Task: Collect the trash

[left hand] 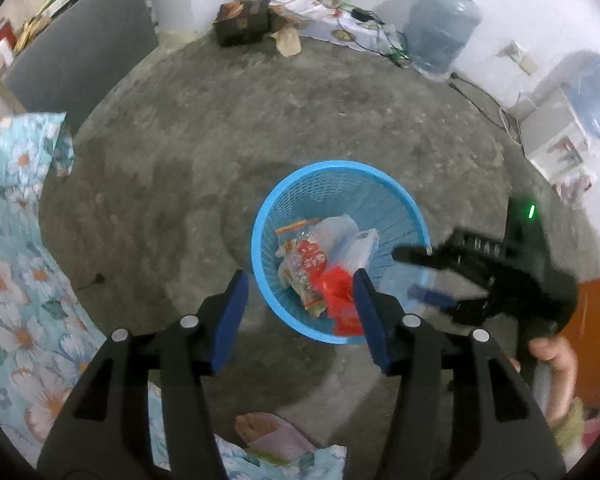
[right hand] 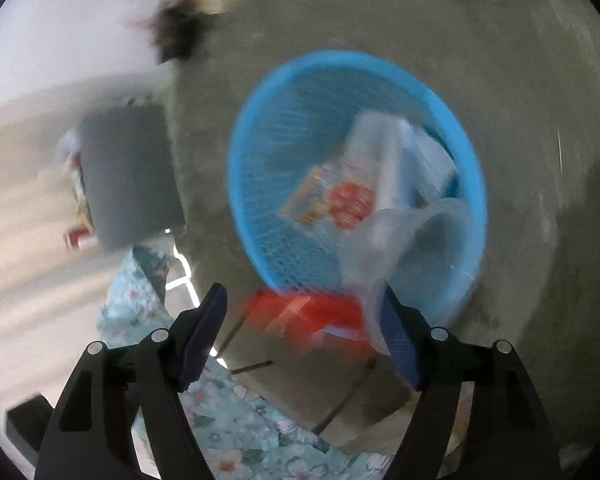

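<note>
A blue plastic basket (left hand: 404,204) stands on the concrete floor and holds wrappers, a clear bag and a white box. A red wrapper (left hand: 342,300) is blurred in the air over its near rim. My left gripper (left hand: 300,304) is open and empty just above the basket's near side. My right gripper (left hand: 416,276) is open at the basket's right rim. In the blurred right wrist view the basket (right hand: 260,128) fills the middle, the open right gripper (right hand: 304,324) has the red wrapper (right hand: 300,312) between its fingers, and a clear plastic bag (right hand: 400,240) hangs against the right finger.
A floral sheet (left hand: 16,240) covers the left side. A foot in a slipper (left hand: 272,436) is near the bottom. Two water jugs (left hand: 440,28), cables and a dark box (left hand: 244,20) line the far wall. A grey panel (left hand: 80,52) leans at far left.
</note>
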### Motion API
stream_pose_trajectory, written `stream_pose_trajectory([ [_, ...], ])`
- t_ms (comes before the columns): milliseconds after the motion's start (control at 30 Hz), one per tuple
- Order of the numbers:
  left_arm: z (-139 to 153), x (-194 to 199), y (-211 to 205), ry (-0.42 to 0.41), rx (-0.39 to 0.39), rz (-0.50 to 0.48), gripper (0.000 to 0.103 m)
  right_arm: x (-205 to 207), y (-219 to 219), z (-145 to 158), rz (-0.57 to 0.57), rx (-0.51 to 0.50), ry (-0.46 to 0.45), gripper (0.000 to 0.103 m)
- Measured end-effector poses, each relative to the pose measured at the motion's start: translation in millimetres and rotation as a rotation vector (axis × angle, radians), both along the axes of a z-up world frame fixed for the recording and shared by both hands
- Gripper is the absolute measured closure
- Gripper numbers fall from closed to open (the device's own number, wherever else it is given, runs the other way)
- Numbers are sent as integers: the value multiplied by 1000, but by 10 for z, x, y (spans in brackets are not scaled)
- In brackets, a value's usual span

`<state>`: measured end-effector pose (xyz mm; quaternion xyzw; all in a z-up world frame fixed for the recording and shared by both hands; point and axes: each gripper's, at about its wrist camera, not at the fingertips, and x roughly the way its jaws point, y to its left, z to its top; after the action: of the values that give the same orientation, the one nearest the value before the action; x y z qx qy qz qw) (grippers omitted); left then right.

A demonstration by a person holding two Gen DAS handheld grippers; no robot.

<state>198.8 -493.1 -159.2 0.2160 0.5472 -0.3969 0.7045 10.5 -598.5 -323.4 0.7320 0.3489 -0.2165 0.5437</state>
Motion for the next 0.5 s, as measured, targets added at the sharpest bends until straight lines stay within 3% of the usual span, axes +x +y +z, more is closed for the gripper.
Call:
stream_pose_trajectory([
  [233,303,12,151,-64,-68,31,44,-178,134,162,-53,-68,-108,30],
  [367,558,-54,254,-68,-114,30,40,-171,163,354,-33,-137,-119,30],
  [500,934,-182,503,-81,-185,24,33,-155,404,749,0,-235,-128,30],
])
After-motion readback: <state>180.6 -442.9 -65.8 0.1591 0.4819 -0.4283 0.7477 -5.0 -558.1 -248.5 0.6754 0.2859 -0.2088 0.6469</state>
